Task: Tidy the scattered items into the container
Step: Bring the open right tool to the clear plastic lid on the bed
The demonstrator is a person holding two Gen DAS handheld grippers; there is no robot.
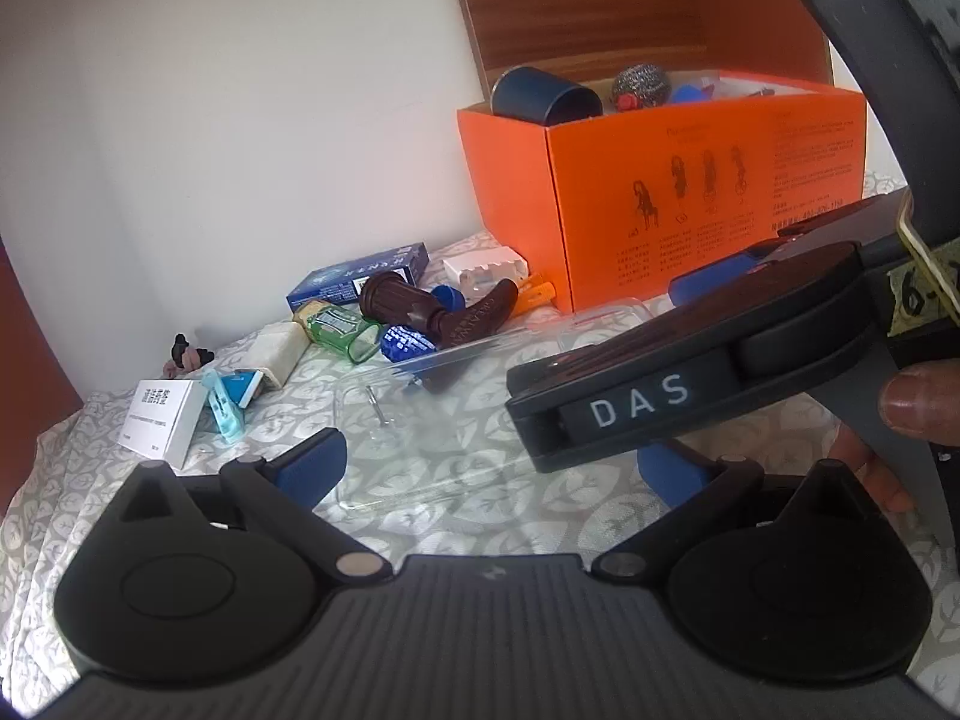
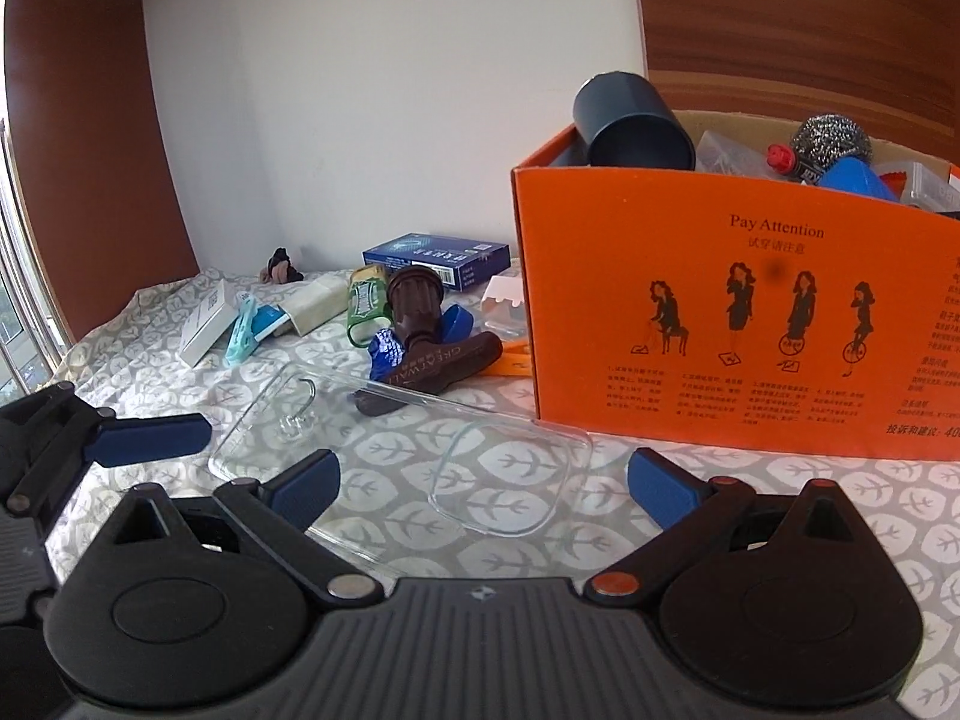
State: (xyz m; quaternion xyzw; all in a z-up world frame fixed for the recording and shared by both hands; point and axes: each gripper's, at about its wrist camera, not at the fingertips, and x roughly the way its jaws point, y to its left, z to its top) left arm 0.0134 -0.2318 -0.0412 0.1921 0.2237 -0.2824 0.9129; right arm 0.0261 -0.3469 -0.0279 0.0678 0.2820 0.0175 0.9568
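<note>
Just ahead of your wide-open, empty right gripper (image 2: 483, 483) the clear lid (image 2: 420, 438) lay flat beside the box (image 2: 750, 312), looking light, stiff and slippery, best pinched by its near rim.

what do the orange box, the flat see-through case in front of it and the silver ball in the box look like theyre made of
Orange box: printed cardboard, matte, with a brown raw edge at the rim.
Clear case: likely glossy plastic; the cloth pattern shows through and its edges catch light.
Silver ball: looks like a coiled steel-wire scourer, shiny and tangled.
</note>
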